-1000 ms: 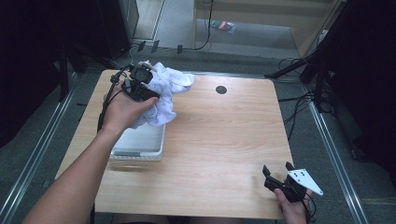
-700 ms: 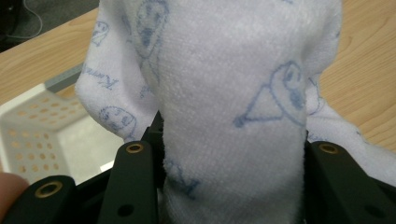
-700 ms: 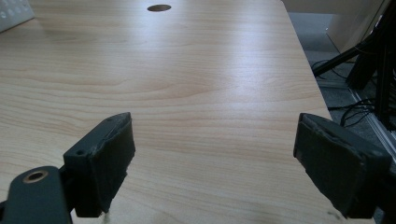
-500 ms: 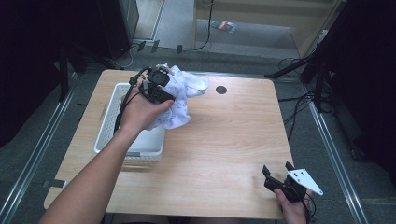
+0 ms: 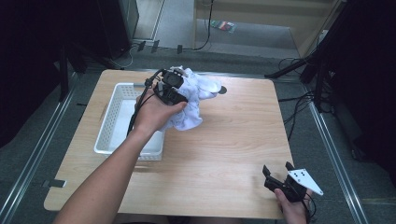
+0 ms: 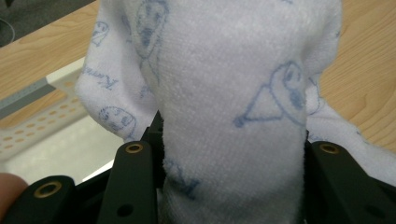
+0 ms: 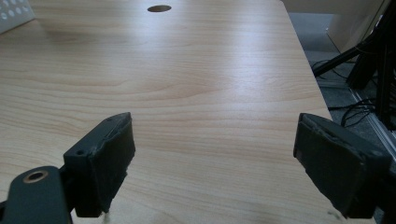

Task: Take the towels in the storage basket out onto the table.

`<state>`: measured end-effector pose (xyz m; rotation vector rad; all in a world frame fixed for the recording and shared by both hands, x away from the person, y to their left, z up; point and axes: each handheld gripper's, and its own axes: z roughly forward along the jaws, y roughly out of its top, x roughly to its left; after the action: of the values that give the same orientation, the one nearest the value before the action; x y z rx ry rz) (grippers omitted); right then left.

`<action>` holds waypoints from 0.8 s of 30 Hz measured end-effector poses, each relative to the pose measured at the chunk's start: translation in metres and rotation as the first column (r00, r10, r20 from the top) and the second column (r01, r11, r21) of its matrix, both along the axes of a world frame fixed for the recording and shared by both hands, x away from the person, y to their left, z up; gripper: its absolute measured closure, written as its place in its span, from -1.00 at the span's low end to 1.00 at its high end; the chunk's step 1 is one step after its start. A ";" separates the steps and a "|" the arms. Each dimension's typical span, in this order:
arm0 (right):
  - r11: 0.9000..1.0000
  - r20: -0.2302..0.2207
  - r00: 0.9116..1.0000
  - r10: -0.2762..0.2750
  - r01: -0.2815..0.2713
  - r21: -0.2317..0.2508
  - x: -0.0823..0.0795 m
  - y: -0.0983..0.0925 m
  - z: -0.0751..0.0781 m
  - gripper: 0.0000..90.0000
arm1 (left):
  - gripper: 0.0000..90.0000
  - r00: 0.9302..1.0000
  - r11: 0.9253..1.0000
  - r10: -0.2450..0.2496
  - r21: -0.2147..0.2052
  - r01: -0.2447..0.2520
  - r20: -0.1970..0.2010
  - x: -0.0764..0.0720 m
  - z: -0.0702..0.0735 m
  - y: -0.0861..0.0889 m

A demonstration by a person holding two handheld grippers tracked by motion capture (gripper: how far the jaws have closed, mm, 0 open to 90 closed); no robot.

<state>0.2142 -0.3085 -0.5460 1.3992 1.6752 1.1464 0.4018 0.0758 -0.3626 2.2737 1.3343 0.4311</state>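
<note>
Over the right edge of the white perforated plastic basket (image 5: 109,122), the left gripper (image 5: 171,88) is clamping a bunched white terry towel with faint blue printed figures (image 5: 194,100). Seen along the left gripper view, both black jaws are pressing against a thick fold of the towel (image 6: 233,102), which is rising between them and hiding most of what is beyond. The cloth is hanging partly above the basket's rim (image 6: 42,126) and partly above the light wooden tabletop (image 5: 233,149). At the table's near right corner, the right gripper (image 5: 280,177) is resting low in the person's hand, jaws spread wide with nothing between them. Bare wood (image 7: 187,93) is showing between its pads (image 7: 112,154). A dark round hole (image 7: 159,8) is lying far ahead near the table's back edge.
</note>
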 end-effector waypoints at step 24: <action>1.000 0.007 1.000 0.008 -0.008 0.003 -0.001 0.000 0.000 -0.72 | 0.19 0.999 0.999 -0.037 -0.041 0.036 -0.025 0.005 -0.024 -0.046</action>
<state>0.2136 -0.3089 -0.5460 1.3894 1.6766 1.1576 0.4069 0.0303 -0.3865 2.2742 1.2997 0.3608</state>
